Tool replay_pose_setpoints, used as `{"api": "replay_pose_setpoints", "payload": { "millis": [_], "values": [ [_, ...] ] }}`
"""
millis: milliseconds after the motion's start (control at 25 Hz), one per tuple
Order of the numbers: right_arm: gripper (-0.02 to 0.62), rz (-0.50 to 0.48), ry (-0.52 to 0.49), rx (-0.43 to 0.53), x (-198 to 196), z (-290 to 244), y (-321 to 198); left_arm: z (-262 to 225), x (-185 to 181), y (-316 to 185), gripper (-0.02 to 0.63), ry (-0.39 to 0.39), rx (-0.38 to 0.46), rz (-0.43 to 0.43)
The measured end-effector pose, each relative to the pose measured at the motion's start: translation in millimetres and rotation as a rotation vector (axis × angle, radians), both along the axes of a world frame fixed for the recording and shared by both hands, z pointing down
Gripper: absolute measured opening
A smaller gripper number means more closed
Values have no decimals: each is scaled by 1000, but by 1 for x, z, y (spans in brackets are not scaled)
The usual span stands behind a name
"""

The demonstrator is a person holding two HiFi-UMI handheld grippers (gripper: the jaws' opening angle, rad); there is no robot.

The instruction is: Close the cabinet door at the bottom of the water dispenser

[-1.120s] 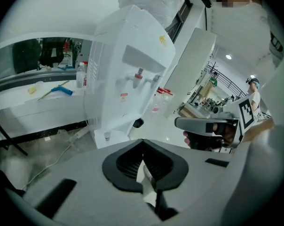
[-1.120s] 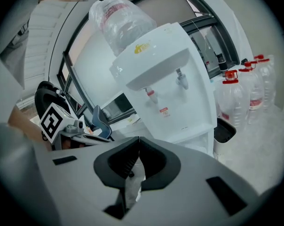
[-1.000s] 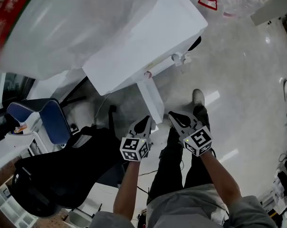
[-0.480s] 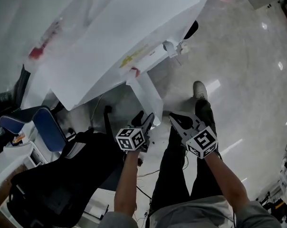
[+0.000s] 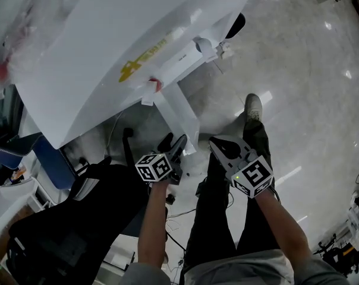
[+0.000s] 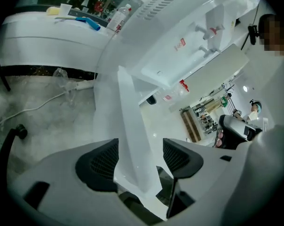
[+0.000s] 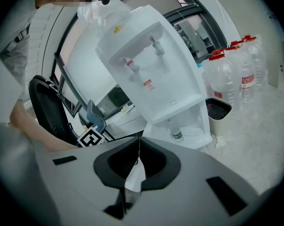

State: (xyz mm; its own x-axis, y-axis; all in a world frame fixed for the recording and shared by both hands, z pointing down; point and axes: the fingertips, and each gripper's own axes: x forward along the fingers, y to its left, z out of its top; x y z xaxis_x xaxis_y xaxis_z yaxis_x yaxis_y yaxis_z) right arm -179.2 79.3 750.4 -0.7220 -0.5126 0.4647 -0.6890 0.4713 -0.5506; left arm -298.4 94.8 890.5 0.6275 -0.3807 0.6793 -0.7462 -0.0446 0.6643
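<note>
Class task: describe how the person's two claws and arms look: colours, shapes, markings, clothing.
The left claw and right claw each have a light grey body, black ribbed pads and a white cube printed with black square markers; the right shows a green light. The sleeves are short and grey. The left claw's jaws have just been opening, the white cabinet door's edge between them.

**Dispenser door hanging wide open**

I see the water dispenser (image 7: 153, 86) standing upright on the floor, a white body with two taps on its front, one tipped red. Its bottom compartment is open and uncovered. In the head view the cabinet door (image 5: 179, 122), a plain white panel, swings out from the base toward 5 o'clock, seen edge-on and well off its frame.
</note>
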Motion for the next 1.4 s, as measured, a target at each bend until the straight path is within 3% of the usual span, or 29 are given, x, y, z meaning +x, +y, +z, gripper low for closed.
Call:
{"api": "replay_pose_setpoints", "payload": {
  "millis": [400,840,1120,1400],
  "values": [
    [11,28,-2,-13,24,9,-3,3,21,-4,310,48,1,2],
    [11,41,6,-23,56,15,-7,4,62,-6,310,8,58,228],
    [11,65,7,-15,77,16,-20,2,91,-16,310,20,87,303],
    [11,79,6,-11,101,15,-31,5,117,-30,310,-31,136,411]
  ]
}}
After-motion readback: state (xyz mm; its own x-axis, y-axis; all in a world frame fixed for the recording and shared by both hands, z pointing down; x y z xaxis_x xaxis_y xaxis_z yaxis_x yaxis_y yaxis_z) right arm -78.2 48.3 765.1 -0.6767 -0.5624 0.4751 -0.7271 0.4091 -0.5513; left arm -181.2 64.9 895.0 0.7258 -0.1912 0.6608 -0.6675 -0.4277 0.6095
